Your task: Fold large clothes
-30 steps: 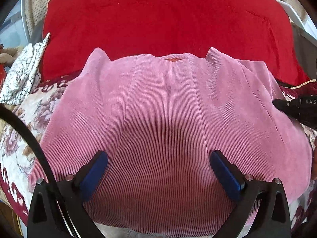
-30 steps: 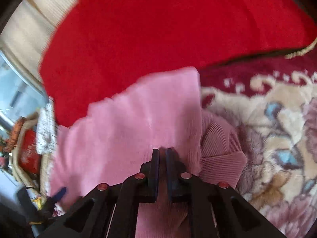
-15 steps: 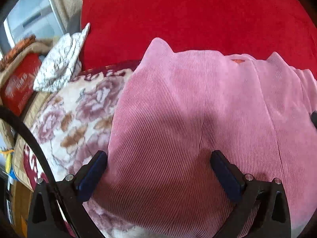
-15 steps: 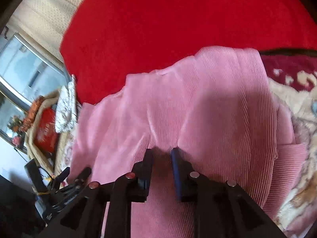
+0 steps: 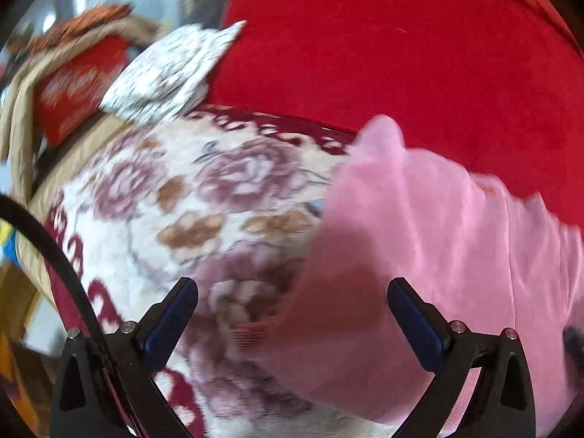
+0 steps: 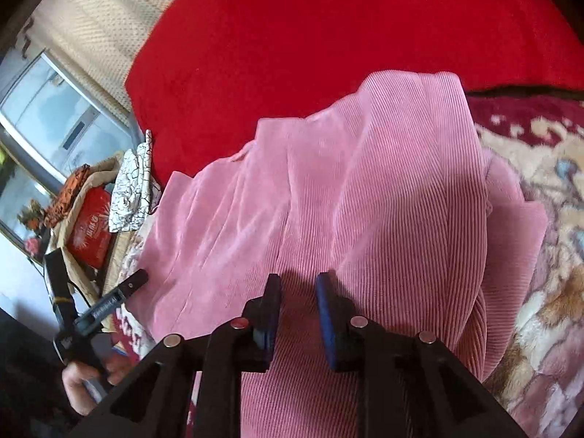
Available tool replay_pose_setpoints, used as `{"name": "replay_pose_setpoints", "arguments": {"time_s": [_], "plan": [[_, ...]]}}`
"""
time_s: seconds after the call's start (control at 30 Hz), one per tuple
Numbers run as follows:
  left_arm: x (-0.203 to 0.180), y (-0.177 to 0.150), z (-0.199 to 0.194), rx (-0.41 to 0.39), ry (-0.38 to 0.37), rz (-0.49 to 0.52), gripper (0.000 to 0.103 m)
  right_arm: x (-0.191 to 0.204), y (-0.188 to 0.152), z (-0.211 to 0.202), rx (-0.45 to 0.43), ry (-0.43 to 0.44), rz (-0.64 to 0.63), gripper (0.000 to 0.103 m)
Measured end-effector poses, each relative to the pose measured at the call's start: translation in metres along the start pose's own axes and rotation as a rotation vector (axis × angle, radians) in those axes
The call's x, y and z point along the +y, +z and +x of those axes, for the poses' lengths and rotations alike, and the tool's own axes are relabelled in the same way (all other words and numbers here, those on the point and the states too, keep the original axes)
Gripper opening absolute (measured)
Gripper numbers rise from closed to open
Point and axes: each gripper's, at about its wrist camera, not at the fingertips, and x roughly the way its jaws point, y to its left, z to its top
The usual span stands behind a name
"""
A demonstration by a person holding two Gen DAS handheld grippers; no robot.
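A: Nearest, the right tongs (image 6: 297, 314) stand narrowly apart over the pink corduroy garment (image 6: 365, 219), holding nothing. What could slip?

B: The cloth between them is loose; its bunched folds may sag or shift.

A: And the left tongs (image 5: 292, 325)?

B: Wide, empty, straddling the garment's side edge on the floral blanket (image 5: 175, 200). A grab there might catch blanket too.

A: Farther back?

B: The garment's far corner touches the red cushion (image 6: 328, 36) at the blanket's far edge; it could drag askew.
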Motion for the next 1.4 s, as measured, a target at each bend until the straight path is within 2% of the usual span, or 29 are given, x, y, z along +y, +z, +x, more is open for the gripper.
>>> {"name": "replay_pose_setpoints", "arguments": {"time_s": [0.03, 0.17, 0.3, 0.4, 0.5, 0.57, 0.6, 0.67, 0.77, 0.83, 0.87, 0.9, 0.93, 0.97, 1.0, 1.1, 1.23, 1.3, 1.4], "plan": [[0.009, 0.001, -0.001, -0.003, -0.009, -0.029, 0.103, 0.003, -0.001, -0.004, -0.005, 0.001, -0.003, 0.025], [0.045, -0.003, -0.015, 0.002, -0.058, -0.176, 0.103, 0.025, -0.006, -0.017, -0.049, 0.095, -0.065, 0.025], [0.058, -0.020, -0.026, 0.041, -0.166, -0.268, 0.103, 0.049, -0.016, -0.015, -0.049, 0.184, -0.107, 0.025], [0.058, -0.037, -0.026, 0.076, -0.230, -0.315, 0.103, 0.050, -0.020, -0.007, -0.024, 0.173, -0.097, 0.025], [0.054, -0.053, -0.012, 0.157, -0.304, -0.385, 0.103, 0.043, -0.021, 0.008, 0.017, 0.135, -0.062, 0.023], [0.049, -0.057, 0.002, 0.189, -0.315, -0.404, 0.103, 0.035, -0.020, 0.018, 0.051, 0.122, -0.040, 0.023], [0.046, -0.056, 0.006, 0.183, -0.300, -0.399, 0.102, 0.032, -0.021, 0.020, 0.057, 0.125, -0.037, 0.023], [0.040, -0.052, 0.009, 0.117, -0.286, -0.379, 0.102, 0.032, -0.023, 0.022, 0.051, 0.131, -0.047, 0.023], [0.034, -0.045, 0.017, 0.088, -0.321, -0.376, 0.102, 0.035, -0.023, 0.025, 0.046, 0.129, -0.070, 0.023], [0.032, -0.043, 0.017, 0.037, -0.363, -0.373, 0.085, 0.035, -0.023, 0.026, 0.046, 0.137, -0.070, 0.023], [0.031, -0.041, 0.018, 0.025, -0.371, -0.358, 0.068, 0.034, -0.022, 0.027, 0.047, 0.140, -0.068, 0.023], [0.028, -0.039, 0.020, 0.012, -0.376, -0.332, 0.055, 0.033, -0.022, 0.027, 0.048, 0.144, -0.063, 0.023], [0.026, -0.038, 0.019, 0.001, -0.388, -0.319, 0.048, 0.031, -0.021, 0.027, 0.048, 0.149, -0.057, 0.023], [0.024, -0.037, 0.019, -0.015, -0.422, -0.309, 0.031, 0.030, -0.021, 0.027, 0.050, 0.155, -0.048, 0.023], [0.022, -0.037, 0.018, -0.024, -0.447, -0.297, 0.027, 0.029, -0.020, 0.026, 0.050, 0.160, -0.040, 0.023], [0.014, -0.034, 0.008, -0.064, -0.425, -0.223, 0.021, 0.026, -0.019, 0.027, 0.053, 0.175, -0.020, 0.023], [-0.001, -0.032, -0.016, -0.159, -0.435, -0.085, 0.020, 0.023, -0.019, 0.028, 0.055, 0.191, -0.007, 0.023], [-0.015, -0.035, -0.031, -0.214, -0.432, 0.021, 0.019, 0.021, -0.018, 0.028, 0.058, 0.203, 0.003, 0.023], [-0.048, -0.052, -0.056, -0.313, -0.418, 0.265, 0.019, 0.017, -0.017, 0.028, 0.067, 0.223, 0.023, 0.023]]}}
